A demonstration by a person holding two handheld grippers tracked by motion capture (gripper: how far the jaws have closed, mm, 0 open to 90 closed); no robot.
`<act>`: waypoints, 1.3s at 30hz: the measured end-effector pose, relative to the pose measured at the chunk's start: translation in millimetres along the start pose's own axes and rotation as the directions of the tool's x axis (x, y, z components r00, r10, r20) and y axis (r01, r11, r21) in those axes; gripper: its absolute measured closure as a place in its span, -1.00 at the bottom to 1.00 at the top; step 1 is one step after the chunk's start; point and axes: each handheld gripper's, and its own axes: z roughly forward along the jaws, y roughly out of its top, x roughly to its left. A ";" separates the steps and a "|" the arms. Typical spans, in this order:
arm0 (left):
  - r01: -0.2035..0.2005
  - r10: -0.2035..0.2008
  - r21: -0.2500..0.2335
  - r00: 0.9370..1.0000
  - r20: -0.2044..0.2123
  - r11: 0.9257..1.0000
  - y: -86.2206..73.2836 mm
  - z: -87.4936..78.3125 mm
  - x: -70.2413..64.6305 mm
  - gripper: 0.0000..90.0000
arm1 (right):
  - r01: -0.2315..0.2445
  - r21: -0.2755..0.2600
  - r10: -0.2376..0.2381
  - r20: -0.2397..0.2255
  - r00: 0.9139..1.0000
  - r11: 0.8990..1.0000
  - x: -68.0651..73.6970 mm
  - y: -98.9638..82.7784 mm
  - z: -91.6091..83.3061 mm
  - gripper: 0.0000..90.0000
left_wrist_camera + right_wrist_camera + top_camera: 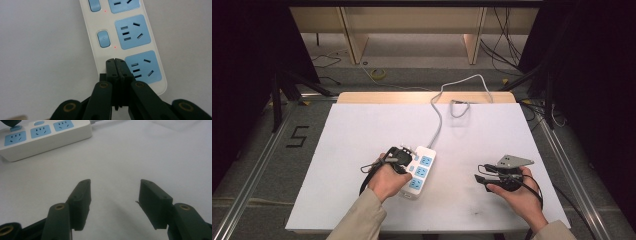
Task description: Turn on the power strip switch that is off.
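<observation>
A white power strip point(421, 172) with three blue sockets lies near the middle of the white table. My left gripper point(406, 164) is held over its left side. In the left gripper view the jaws are shut together with nothing between them. Their tips point(115, 61) sit on the strip point(135, 32) beside the nearest socket, in line with the blue switch button point(103, 38); small red lights glow by the switches. My right gripper point(482, 177) hovers at the table's right, apart from the strip. Its jaws point(115, 192) stand open and empty, with the strip point(45, 137) farther off.
The strip's white cable point(439, 125) runs to the table's far edge and loops down to the floor. The white table top point(362, 130) has metal rails on both sides. More cables lie on the floor behind, below a wooden bench.
</observation>
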 end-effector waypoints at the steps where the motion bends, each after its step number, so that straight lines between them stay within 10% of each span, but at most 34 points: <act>1: 0.003 -0.003 0.002 1.000 0.002 1.000 0.0 0.2 -0.2 0.99 | 0.000 0.000 0.000 0.000 1.000 1.000 0.0 0.0 -0.1 -0.03; 39: 0.029 -0.029 0.022 1.000 0.000 0.999 1.3 3.9 1.1 1.00 | 0.005 0.005 -0.005 -0.004 1.000 1.000 1.0 0.5 0.6 -0.03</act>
